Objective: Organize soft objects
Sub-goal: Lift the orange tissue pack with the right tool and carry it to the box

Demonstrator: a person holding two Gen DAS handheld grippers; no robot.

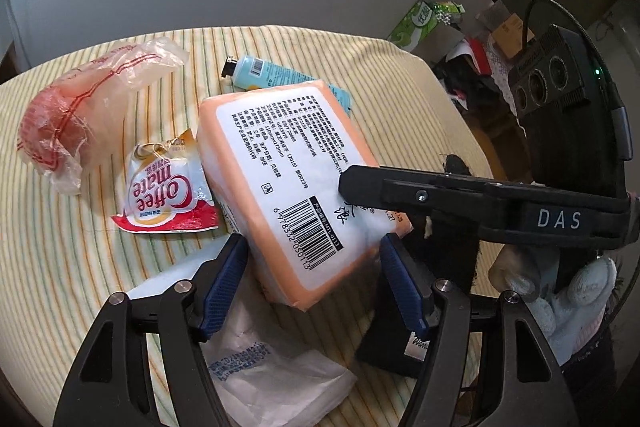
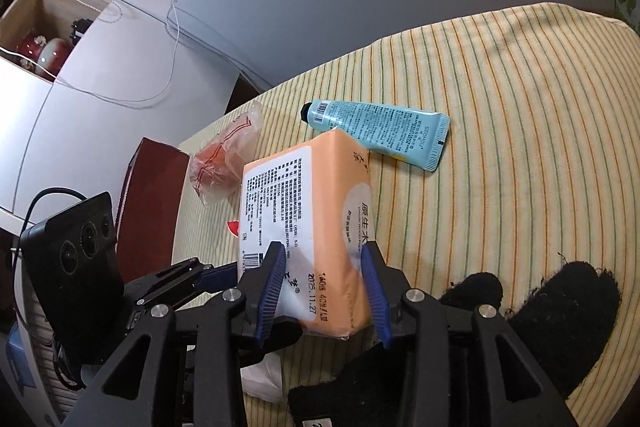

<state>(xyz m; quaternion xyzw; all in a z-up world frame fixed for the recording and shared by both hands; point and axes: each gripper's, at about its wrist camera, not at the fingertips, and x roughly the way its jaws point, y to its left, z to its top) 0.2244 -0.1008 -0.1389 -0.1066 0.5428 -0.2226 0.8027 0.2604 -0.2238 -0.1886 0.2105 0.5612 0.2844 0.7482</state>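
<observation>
An orange and white tissue pack (image 1: 288, 163) (image 2: 312, 195) is tilted up off the striped cloth. My left gripper (image 1: 312, 283) is shut on its near end, blue pads pressed on both long edges. My right gripper (image 2: 324, 291) straddles the same pack across its thickness; one black finger (image 1: 360, 183) lies over the label and the pads stand close alongside without visibly squeezing. A Coffee mate sachet (image 1: 160, 191), a crumpled plastic bag with red inside (image 1: 80, 107) (image 2: 224, 163) and a teal tube (image 1: 272, 71) (image 2: 380, 131) lie around it. A white packet (image 1: 260, 367) lies under the left gripper.
The table wears a striped yellow cloth (image 2: 520, 107). Black fabric (image 2: 560, 307) lies at the near right, by a gloved hand (image 1: 560, 295). A dark red box (image 2: 152, 203) stands past the table's left edge. A green tissue box (image 1: 416, 23) sits beyond the far corner.
</observation>
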